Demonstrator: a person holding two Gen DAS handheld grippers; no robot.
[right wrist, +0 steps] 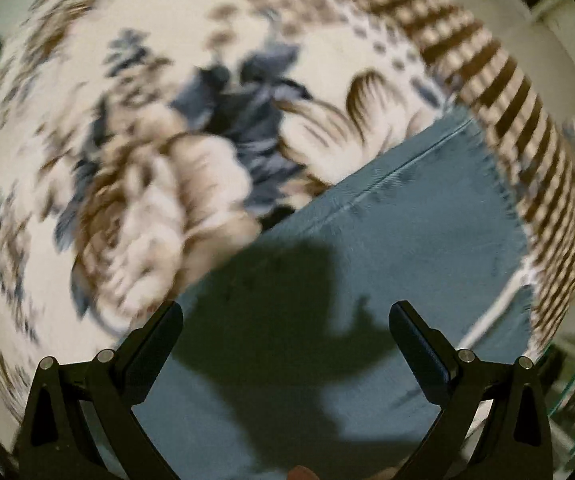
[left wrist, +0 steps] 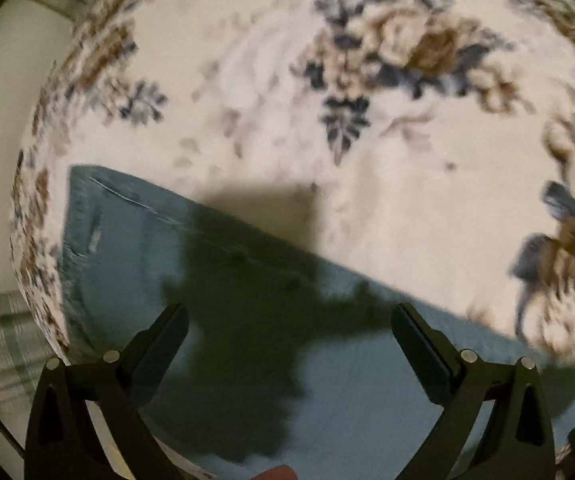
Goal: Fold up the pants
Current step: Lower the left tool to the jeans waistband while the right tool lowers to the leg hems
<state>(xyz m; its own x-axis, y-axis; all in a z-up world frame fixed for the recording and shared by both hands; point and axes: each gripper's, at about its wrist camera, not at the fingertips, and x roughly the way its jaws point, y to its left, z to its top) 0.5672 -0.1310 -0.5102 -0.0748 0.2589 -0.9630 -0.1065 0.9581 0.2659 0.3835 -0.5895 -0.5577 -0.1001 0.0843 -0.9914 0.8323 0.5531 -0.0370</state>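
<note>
Both the left hand-held gripper (left wrist: 289, 316) and the right hand-held gripper (right wrist: 285, 314) hung spread wide and empty above the blue pants (left wrist: 135, 248), which lay flat on the floral blanket (left wrist: 247, 80). Folding seemed unstarted; next, each needed an edge to pinch.

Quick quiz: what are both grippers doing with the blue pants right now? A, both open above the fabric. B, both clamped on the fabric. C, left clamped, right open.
A: the left gripper and the right gripper both have their jaws spread wide, with the pants lying flat beneath them, ungripped.
</note>
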